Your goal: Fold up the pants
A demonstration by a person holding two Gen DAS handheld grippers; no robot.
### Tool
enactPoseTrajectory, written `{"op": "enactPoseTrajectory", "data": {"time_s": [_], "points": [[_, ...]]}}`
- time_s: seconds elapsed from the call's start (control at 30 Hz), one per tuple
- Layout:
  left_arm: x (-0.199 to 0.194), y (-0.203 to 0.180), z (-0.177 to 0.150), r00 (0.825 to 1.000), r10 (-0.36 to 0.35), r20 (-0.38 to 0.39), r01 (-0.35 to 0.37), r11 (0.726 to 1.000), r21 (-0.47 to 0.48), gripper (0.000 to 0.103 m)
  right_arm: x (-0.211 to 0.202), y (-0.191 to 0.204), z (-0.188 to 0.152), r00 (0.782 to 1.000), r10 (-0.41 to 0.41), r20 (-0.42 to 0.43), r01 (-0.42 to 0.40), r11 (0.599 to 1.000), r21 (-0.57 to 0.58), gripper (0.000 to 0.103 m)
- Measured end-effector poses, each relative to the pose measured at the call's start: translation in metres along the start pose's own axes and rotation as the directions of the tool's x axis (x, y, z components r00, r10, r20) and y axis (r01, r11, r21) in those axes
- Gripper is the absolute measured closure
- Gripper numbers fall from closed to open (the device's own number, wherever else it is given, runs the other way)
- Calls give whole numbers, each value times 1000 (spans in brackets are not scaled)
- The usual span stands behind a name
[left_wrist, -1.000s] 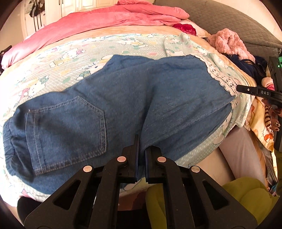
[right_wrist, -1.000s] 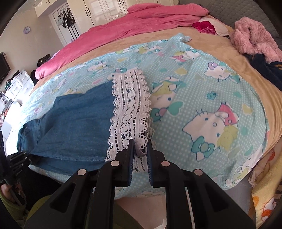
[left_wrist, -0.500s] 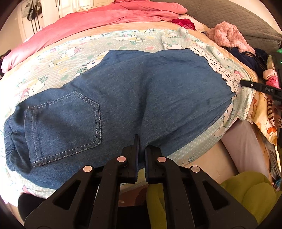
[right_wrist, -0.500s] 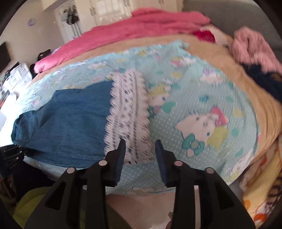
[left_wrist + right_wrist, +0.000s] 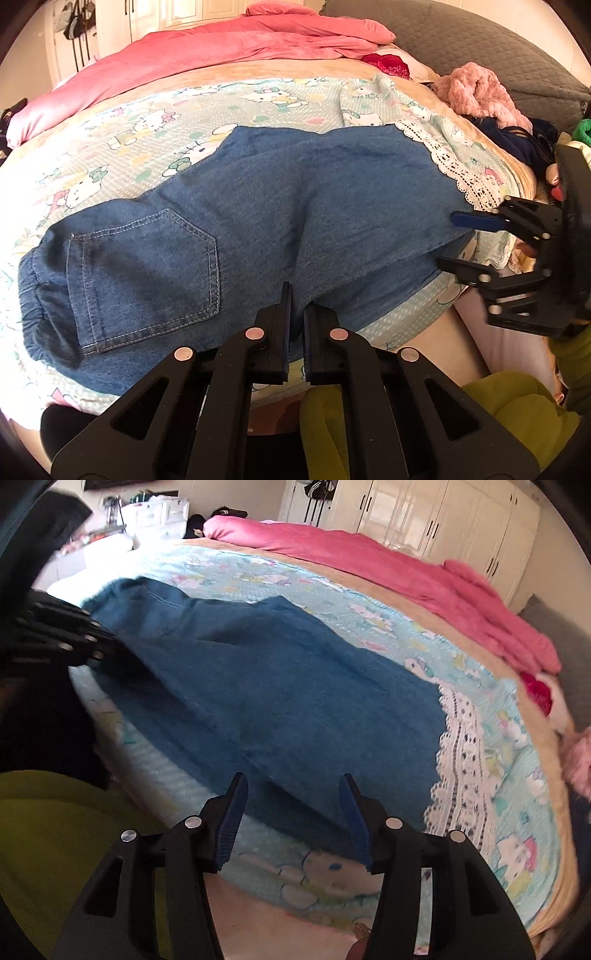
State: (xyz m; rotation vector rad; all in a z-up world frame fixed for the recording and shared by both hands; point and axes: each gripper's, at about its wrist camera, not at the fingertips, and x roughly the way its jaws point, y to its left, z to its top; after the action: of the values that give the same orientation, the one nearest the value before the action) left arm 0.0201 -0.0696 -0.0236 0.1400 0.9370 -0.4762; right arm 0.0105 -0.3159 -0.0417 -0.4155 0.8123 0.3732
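Observation:
Blue denim pants (image 5: 266, 221) lie flat across the bed, back pocket (image 5: 144, 277) at the left, leg end at the right by a white lace trim (image 5: 461, 173). My left gripper (image 5: 297, 302) is shut on the pants' near edge at the middle. My right gripper (image 5: 291, 794) is open and empty, just above the near edge of the pants (image 5: 295, 686) at the leg end. It also shows in the left wrist view (image 5: 448, 240), jaws apart. The left gripper shows at the far left of the right wrist view (image 5: 99, 642).
The bed carries a cartoon-print sheet (image 5: 147, 125) and a pink duvet (image 5: 221, 44) at the back. A pink fluffy garment (image 5: 476, 92) and dark clothes (image 5: 517, 140) lie at the right. White wardrobes (image 5: 443, 520) stand behind. Yellow-green fabric (image 5: 517, 413) is close below.
My right gripper let go of the lace trim, opened, and swung left toward the pants' leg end. My left gripper stayed shut on the pants' near edge.

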Motion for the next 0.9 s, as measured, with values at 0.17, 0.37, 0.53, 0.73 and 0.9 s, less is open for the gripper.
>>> {"op": "enactPoseTrajectory", "data": {"time_s": [0.17,0.37,0.53,0.73,0.9], "points": [[2,0,-3,1000,-12,-12,12,1000,5,103,1,-14,1,997,81,-10,-80,995,56,96],[12,2,-13,998,-35,-57,36,999,0,102,-10,-20,-11,983,184,-20,-182,981,61,97],[19,9,-18,994,-53,-99,51,998,-25,97,0,-20,-18,974,212,-75,-205,975,87,87],[-21,33,-22,998,-55,-18,53,994,-91,59,-30,-51,-18,972,236,10,-234,957,173,61],[-43,79,-11,986,164,41,-152,965,-213,36,-35,-93,-11,985,162,63,-173,931,321,55]]}}
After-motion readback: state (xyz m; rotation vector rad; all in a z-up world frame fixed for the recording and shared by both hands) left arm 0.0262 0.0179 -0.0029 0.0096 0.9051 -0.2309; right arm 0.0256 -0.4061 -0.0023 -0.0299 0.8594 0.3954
